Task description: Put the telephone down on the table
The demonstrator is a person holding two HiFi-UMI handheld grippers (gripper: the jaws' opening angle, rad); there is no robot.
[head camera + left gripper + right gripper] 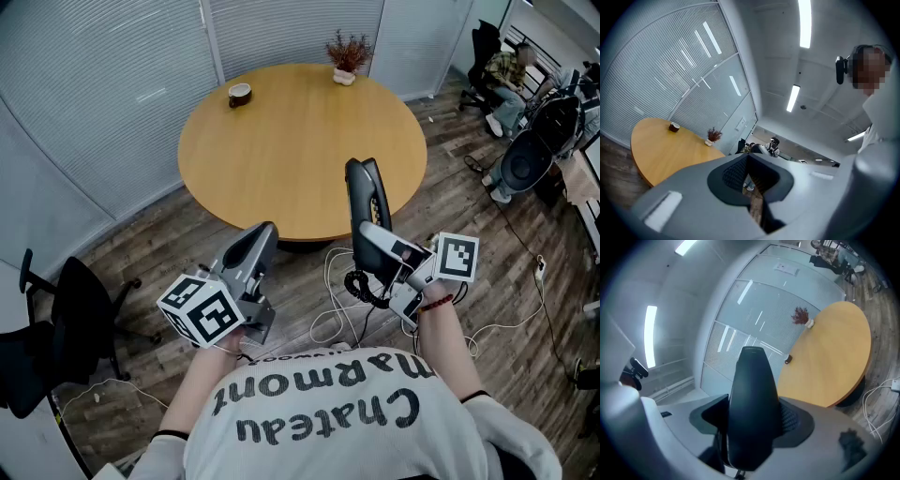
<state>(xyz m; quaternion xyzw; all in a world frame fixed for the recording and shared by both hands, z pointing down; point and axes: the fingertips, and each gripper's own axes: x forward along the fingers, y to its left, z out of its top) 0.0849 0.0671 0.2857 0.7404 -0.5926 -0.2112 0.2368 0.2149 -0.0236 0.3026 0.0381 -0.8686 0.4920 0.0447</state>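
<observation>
Grip falls on the lower half of the telephone (364,192), a stiff, smooth, likely light handset that the right gripper (371,236) clamps upright in the air near the table (281,141), while the left gripper (260,236) is closed on nothing.

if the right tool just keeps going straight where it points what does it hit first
Probably the table, at its near edge: the right tool, shut on the phone, aims at it with nothing between. The phone's tip would arrive first; height is unclear.
</observation>
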